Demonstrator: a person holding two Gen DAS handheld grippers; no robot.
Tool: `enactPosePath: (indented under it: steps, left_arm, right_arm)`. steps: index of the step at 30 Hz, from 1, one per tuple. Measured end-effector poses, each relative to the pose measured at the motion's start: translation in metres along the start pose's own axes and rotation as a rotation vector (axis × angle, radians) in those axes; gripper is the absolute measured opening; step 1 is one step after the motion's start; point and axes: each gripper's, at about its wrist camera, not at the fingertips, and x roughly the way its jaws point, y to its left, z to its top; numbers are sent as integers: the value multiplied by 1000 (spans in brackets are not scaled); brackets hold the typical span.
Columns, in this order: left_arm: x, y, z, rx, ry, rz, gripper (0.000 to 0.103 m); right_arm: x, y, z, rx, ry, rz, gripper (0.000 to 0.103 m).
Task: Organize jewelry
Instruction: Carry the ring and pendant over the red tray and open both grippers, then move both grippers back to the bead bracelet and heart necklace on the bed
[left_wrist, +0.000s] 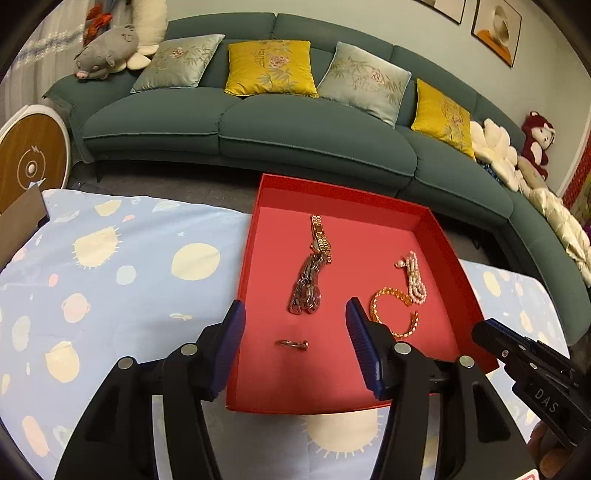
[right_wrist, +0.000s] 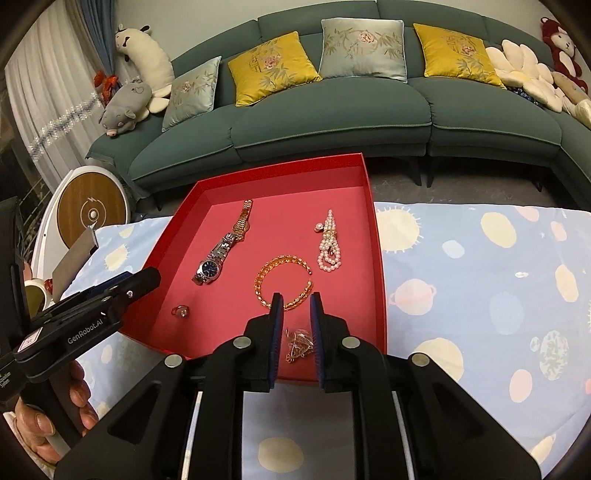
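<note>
1. Inside the red tray (right_wrist: 376, 258), at its near edge, a small pink-gold chain (right_wrist: 299, 345) lies between the right gripper's (right_wrist: 297, 306) narrowly parted jaws, untouched.
2. Left gripper (left_wrist: 295, 314): jaws wide apart, empty, ring (left_wrist: 292, 344) between them.
3. Right gripper is nearer; closing should pinch the chain.

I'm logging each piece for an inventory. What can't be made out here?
- Thin chain: right wrist view, a small tangle between the right tongs; type unclear. The left view hides it behind a finger.
- Ring: tiny in both views; stone unclear.
- Watch: left view shows it bunched, dial hidden.
- Tray near edge: covered by tongs.
</note>
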Motion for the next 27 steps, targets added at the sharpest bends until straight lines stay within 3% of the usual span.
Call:
enactPosePath:
  steps: [3,6,12,16,20,24,27]
  left_arm:
    - [-21,5,2,-9,-7,-13,54]
    - [-51,6,-1,2,-30,-5,54]
    - [-110,11,-31,32,-42,25,75]
    - [-130,19,-68,65,-10,67,76]
    - [-138,27,-103,60,34,39,76]
    - [-126,26,-136,114,99,38,76]
    - [-109,23,-152,151,137,58,70]
  right_arm:
    - [-22,2,2,13,-39,9,33]
    - [-50,7,1,20,-77,10,40]
    - [-105,29,-30,-10,-124,-21,64]
    - [-126,41,-60,-21,-121,-4,64]
    - [-135,59,-94,-66,-94,10,64]
    - [-129,72,-123,-108,-46,12,64]
    - [-114,75,-137,-112,16,21,55]
